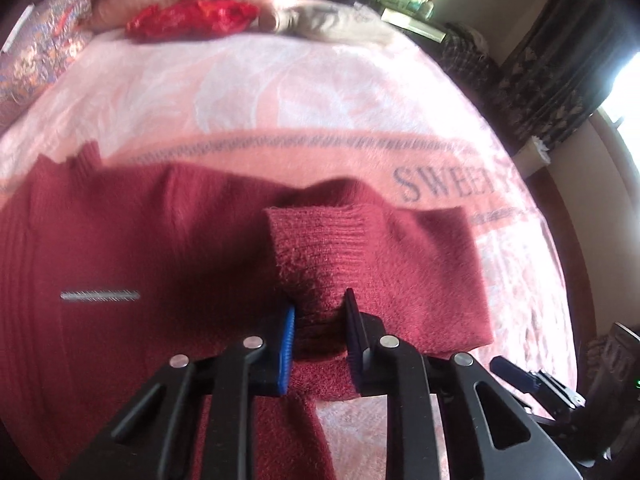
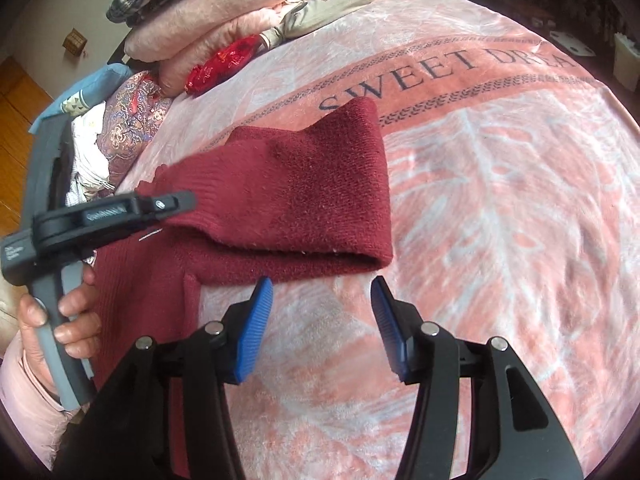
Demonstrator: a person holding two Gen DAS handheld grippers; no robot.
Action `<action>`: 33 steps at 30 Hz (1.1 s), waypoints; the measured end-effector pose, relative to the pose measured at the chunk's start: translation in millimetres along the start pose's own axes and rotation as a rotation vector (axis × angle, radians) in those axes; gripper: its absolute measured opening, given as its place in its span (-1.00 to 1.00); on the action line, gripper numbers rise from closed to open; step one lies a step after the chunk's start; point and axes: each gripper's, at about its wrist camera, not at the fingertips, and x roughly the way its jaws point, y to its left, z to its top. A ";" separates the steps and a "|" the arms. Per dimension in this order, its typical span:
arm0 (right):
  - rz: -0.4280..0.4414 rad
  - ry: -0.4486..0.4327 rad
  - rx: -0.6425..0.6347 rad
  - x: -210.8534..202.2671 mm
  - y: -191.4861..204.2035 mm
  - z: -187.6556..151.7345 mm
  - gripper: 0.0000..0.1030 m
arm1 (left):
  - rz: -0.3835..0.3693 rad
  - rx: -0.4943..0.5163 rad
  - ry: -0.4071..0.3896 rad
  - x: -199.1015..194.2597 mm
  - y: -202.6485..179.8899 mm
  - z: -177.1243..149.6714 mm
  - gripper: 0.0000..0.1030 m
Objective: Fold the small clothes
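A dark red knit sweater lies on a bed covered by a pink blanket printed with "SWEET DREA", one sleeve folded across it. The left tongs pinch a bunched fold of the sweater; the right tongs stand spread over bare blanket just beside the folded sleeve. At the head of the bed lie folded pink bedding, a red pouch and a floral cushion. Dark patterned curtains hang beside bright windows.
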 end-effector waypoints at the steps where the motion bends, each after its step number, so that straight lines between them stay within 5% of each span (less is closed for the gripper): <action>1: -0.001 0.000 0.000 -0.4 0.9 -0.4 0.00 | 0.003 0.002 -0.023 -8.7 1.7 1.8 -0.57; 5: 0.012 0.003 0.008 0.3 5.3 -0.9 0.00 | 0.002 -0.003 -0.088 -47.9 27.2 6.0 -0.57; 13: 0.052 0.023 -0.016 10.9 38.7 2.9 0.00 | 0.096 -0.096 -0.154 -107.3 139.4 -1.8 -0.57; 22: 0.128 0.078 -0.031 46.3 97.2 14.4 0.05 | 0.200 -0.255 -0.120 -111.8 263.6 -24.5 -0.57; 33: 0.211 0.134 0.032 83.4 132.4 24.2 0.27 | 0.228 -0.390 -0.116 -115.1 343.0 -44.7 -0.56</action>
